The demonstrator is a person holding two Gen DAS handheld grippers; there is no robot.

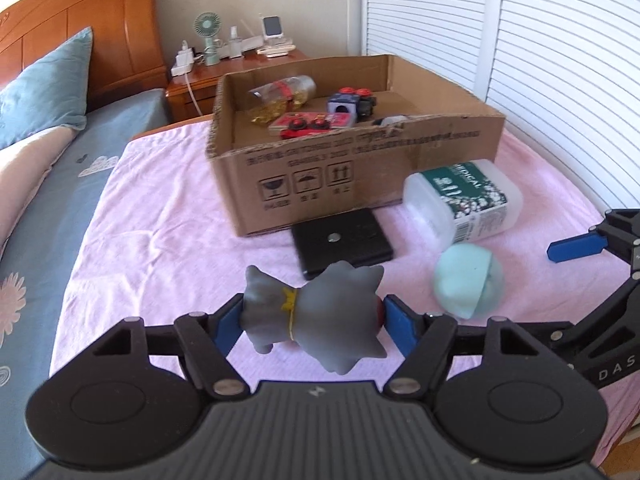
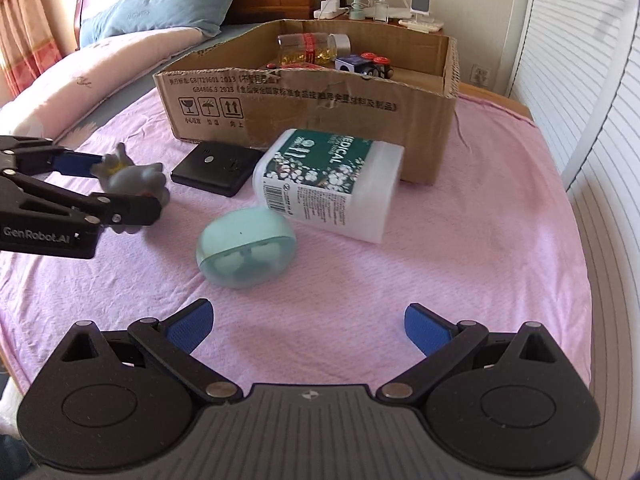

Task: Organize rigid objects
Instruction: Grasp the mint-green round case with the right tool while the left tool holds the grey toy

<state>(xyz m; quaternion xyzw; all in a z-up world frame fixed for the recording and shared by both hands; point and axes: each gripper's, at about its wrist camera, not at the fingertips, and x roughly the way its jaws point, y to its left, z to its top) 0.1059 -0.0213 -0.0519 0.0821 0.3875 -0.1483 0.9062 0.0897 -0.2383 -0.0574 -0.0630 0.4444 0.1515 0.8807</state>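
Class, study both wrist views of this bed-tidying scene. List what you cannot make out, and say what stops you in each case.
- Grey toy: its face, turned away in the left wrist view, blurred in the right.
- Cardboard box: a white-and-dark item behind its near wall, left wrist view.
- Black case: its small markings, too small.
- Right gripper: cut off by the left wrist view's edge.
- Nightstand gadgets: too small.

A pink sheet (image 2: 460,240) carries cardboard box (image 2: 320,120), white tub (image 2: 332,196), black case (image 2: 218,168), mint case (image 2: 244,252).

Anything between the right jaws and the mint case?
Nothing: in the right wrist view only bare pink cloth lies between the open right gripper and the mint case.
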